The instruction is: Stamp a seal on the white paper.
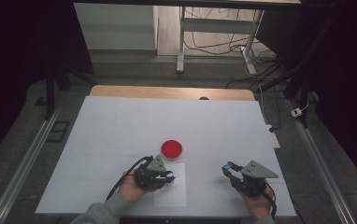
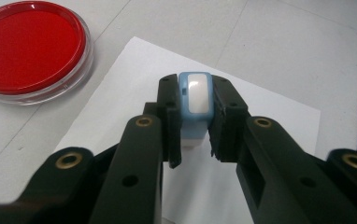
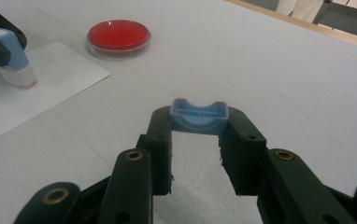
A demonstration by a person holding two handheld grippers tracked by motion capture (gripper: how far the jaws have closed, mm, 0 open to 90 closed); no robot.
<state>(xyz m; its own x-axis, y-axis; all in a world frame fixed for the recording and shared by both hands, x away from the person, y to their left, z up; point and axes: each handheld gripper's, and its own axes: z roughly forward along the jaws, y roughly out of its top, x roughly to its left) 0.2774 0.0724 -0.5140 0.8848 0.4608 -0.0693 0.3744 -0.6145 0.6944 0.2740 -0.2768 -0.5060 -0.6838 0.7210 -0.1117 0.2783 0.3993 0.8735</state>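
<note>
The left tongs (image 2: 195, 116) were clamped on a small light-blue plastic stamp with a white body (image 2: 194, 100), holding it by its sides above a white sheet of paper (image 2: 270, 107) that lay on the white tabletop (image 1: 120, 126). In the right gripper view the stamp's white lower end showed a reddish edge and sat at or very near the paper; whether it actually touched could not be told. The right tongs (image 3: 199, 122) gripped a light-blue plastic cap (image 3: 199, 116), shallow and open side up, held off to the right and well apart from the stamp. A round clear dish of red ink (image 1: 171, 148) stood just beyond the paper's far edge.

The main risk seemed to be a smeared or doubled print: the stamp was pinched only along a narrow band near the tips, so any sideways drag or tilt as it met the paper could probably pivot it between the pads. The loose sheet could also slide or lift with the inked face, since nothing pinned it down. Pressing hard might push the stamp up through the grip and leave it crooked. The cap sat at the very tips of the right tongs, so a bump or a slackened squeeze could likely drop it onto the tabletop. The dish lay near the left hand (image 1: 130, 189), and a careless sweep toward it could knock it and spill ink.
</note>
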